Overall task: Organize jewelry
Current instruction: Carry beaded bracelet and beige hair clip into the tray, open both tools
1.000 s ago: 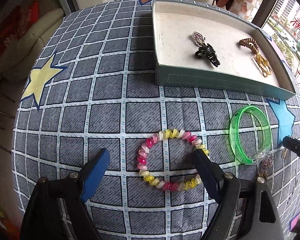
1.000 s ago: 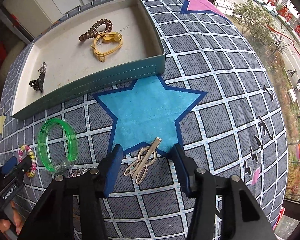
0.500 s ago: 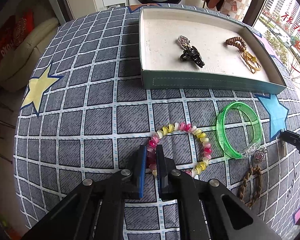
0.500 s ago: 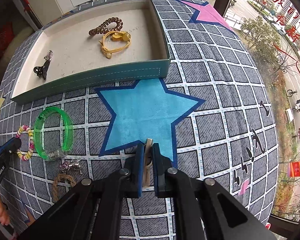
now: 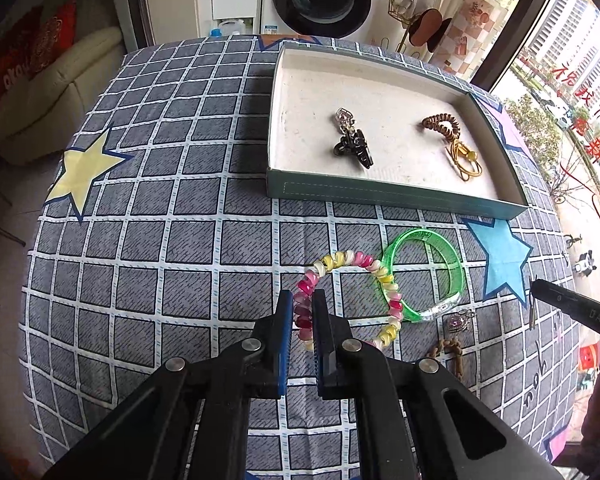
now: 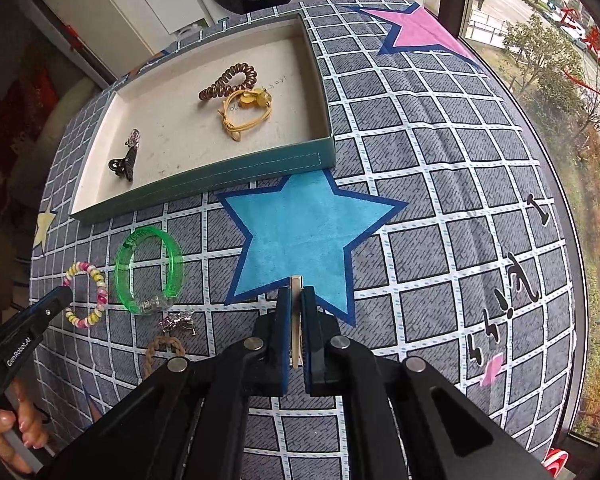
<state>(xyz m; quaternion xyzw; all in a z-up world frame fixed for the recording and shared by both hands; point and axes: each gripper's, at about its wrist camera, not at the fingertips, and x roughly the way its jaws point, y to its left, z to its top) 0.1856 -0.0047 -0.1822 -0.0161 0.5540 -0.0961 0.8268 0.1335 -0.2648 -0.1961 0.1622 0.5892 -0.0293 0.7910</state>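
Note:
My left gripper (image 5: 303,300) is shut on the near side of a pink, yellow and white coil bracelet (image 5: 342,258). The bracelet's far loop reaches the left edge of a green bangle (image 5: 424,276) on the checked cloth. My right gripper (image 6: 297,296) is shut on a slim gold hair clip (image 6: 296,282), whose tip pokes out over the blue star (image 6: 308,224). A teal box (image 5: 380,196) with a white inside sits beyond, holding a black claw clip (image 5: 354,146), a brown spiral tie (image 5: 442,122) and a yellow cord bracelet (image 5: 464,160).
A sparkly brooch (image 6: 178,322) and a braided brown bracelet (image 6: 160,350) lie near the bangle (image 6: 148,268). The table edge drops off on the right by a window. A sofa and a washing machine stand behind the table.
Both grippers went from open around their items to shut on them. Both views have since pulled back and up from the cloth.

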